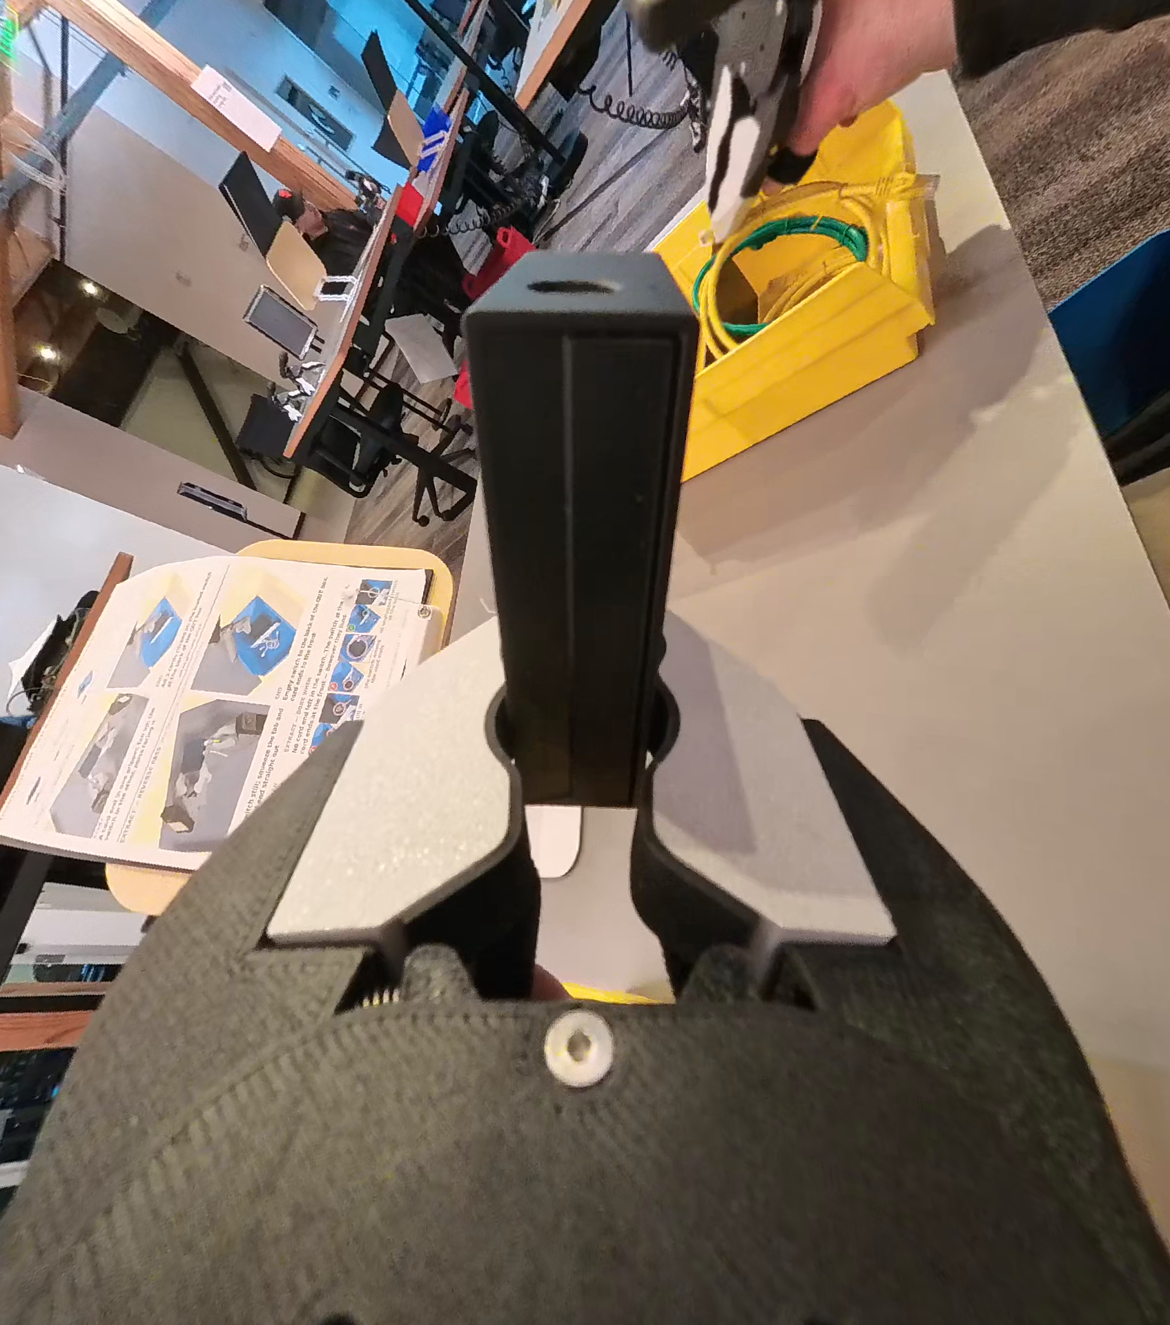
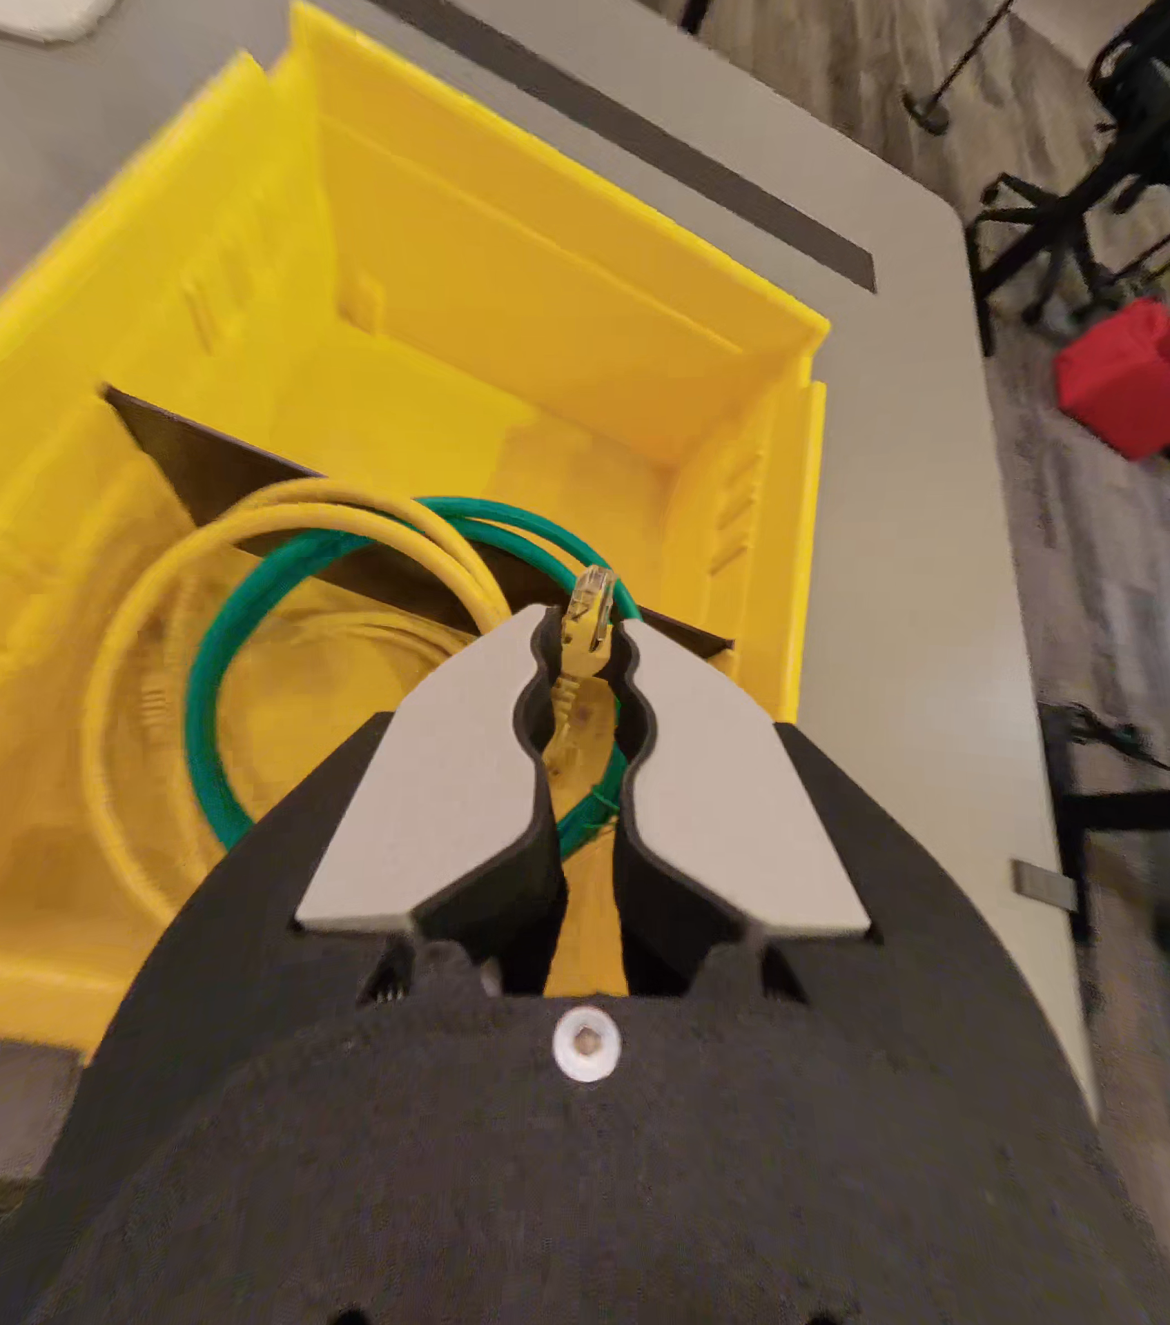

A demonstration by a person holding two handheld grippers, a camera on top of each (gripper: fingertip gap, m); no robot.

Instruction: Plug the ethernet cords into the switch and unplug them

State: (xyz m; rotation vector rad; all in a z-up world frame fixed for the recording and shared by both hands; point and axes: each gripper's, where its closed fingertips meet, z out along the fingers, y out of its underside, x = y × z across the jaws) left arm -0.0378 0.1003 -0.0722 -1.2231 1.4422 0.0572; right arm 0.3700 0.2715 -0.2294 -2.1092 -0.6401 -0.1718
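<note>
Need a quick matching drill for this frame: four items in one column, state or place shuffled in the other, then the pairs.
1. long black box-shaped switch
2. yellow ethernet cord plug
3. coiled green ethernet cord
4. printed instruction sheet

A. lying in the yellow plastic bin
B. clamped in the left gripper
C. on a side surface left of the white table
D. pinched in the right gripper

Pairs: 1-B, 2-D, 3-A, 4-C
</note>
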